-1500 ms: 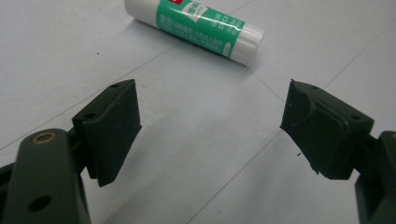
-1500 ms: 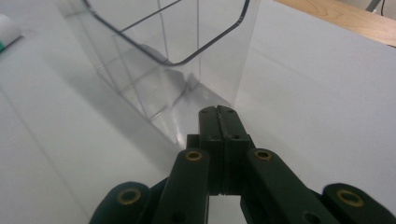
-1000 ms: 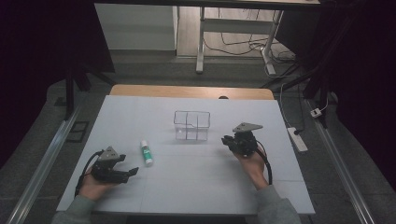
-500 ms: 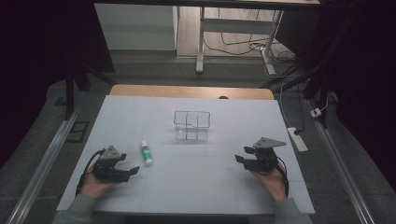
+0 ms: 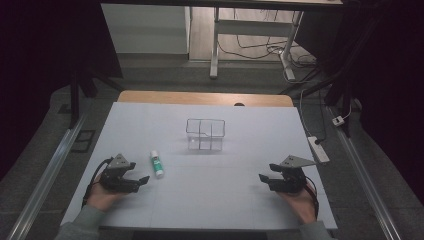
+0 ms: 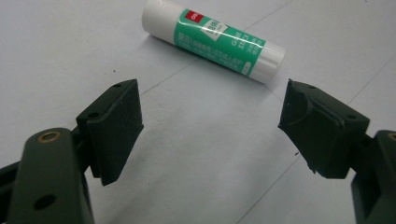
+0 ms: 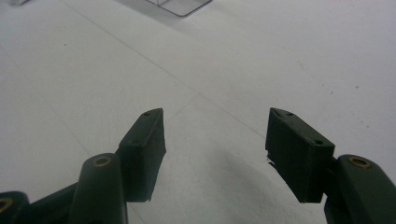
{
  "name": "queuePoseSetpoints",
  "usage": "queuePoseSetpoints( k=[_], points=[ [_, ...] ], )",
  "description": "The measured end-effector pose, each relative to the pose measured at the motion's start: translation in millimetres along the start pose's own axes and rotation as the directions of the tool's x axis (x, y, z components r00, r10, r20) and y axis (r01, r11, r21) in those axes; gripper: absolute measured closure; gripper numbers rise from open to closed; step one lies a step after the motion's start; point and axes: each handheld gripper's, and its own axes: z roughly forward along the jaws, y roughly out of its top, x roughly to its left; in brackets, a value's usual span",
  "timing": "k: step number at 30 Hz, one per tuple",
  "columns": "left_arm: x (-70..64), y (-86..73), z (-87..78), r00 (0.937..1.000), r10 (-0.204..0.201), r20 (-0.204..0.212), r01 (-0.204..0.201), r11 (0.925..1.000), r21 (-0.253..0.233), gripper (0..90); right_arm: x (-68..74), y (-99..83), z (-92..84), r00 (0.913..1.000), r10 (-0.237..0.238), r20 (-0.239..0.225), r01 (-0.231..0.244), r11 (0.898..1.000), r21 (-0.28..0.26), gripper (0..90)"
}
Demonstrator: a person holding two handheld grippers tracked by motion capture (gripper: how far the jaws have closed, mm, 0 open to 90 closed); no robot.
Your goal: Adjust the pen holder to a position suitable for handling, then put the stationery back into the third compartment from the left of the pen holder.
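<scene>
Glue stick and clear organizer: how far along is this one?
Nothing looks done yet: the glue stick lies flat on the white table, apart from the clear compartment box, which looks empty. In hand: the left gripper sits open just short of the stick, jaws spread toward it in the left gripper view. The right gripper rests open at the near right. Left, probably: grasp the stick and move it.

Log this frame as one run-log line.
left tongs: open, facing glue stick, apart | right tongs: open, empty | clear bin: mid-table | glue stick: lying flat
</scene>
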Motion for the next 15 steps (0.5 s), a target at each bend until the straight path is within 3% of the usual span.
queuePoseSetpoints(
  k=[7,11,15],
  points=[
    [0.6,6.4,-5.5,0.9999,0.01,-0.007,-0.01,0.9999,-0.012,21.0,-0.4,-2.9,-1.2,0.9999,-0.013,-0.005,0.013,1.0,-0.001,36.4],
    [1.3,13.7,-10.5,0.9982,0.058,-0.015,-0.057,0.9983,0.003,21.0,1.3,-1.3,-0.4,0.9998,-0.02,-0.001,0.02,1.0,0.006,36.2],
    [2.3,21.1,-15.1,0.9973,0.074,0.001,-0.074,0.9972,0.011,21.9,2.1,-0.2,-0.9,0.9994,-0.033,-0.006,0.033,0.999,0.004,36.0]
  ],
)
